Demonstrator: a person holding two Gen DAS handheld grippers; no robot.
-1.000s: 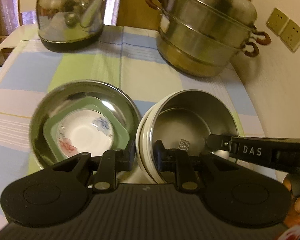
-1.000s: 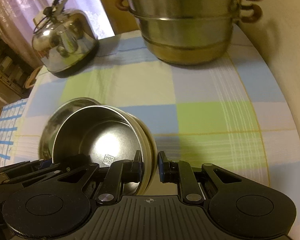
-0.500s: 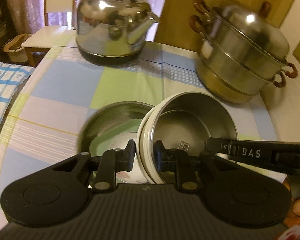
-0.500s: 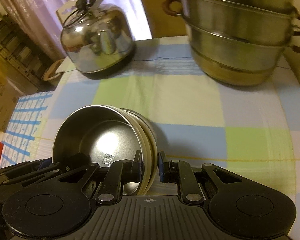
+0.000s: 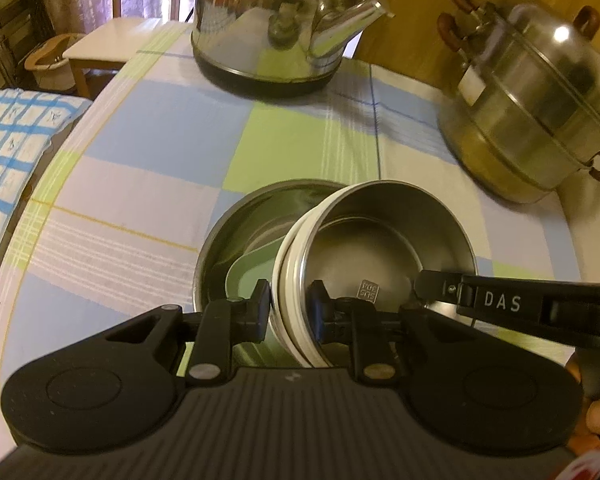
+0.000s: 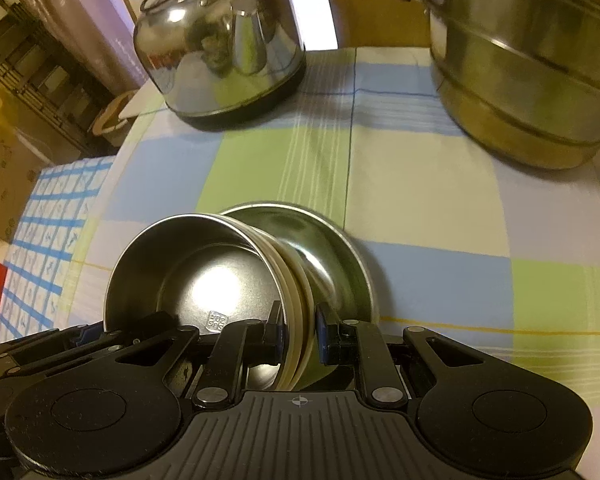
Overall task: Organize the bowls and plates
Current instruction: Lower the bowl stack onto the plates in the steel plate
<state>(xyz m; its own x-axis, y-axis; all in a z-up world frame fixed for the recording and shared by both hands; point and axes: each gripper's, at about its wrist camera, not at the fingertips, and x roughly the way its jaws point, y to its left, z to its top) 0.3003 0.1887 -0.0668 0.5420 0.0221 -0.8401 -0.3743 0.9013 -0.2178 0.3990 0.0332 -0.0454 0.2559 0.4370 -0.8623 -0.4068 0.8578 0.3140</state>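
A steel bowl with a cream outer wall [image 5: 380,248] [image 6: 204,280] hangs in the air, gripped on opposite sides of its rim. My left gripper [image 5: 289,306] is shut on its left rim and my right gripper [image 6: 298,330] is shut on its right rim. The right gripper's black arm [image 5: 500,304] crosses the left wrist view. Beneath the bowl sits a larger steel dish [image 5: 236,232] [image 6: 332,248] on the checked cloth, holding a pale green square plate [image 5: 248,272]; the carried bowl overlaps it and hides most of the plate.
A shiny steel kettle [image 5: 276,20] [image 6: 220,40] stands at the back of the table. A stacked steel steamer pot [image 5: 528,112] [image 6: 532,60] stands at the back right near the wall. The table's edge [image 5: 28,208] curves down the left, with a blue checked cloth [image 5: 8,148] beyond.
Both grippers have carried the cream-walled bowl leftward, from beside the large dish to over it. The white flowered plate inside the green one is now hidden.
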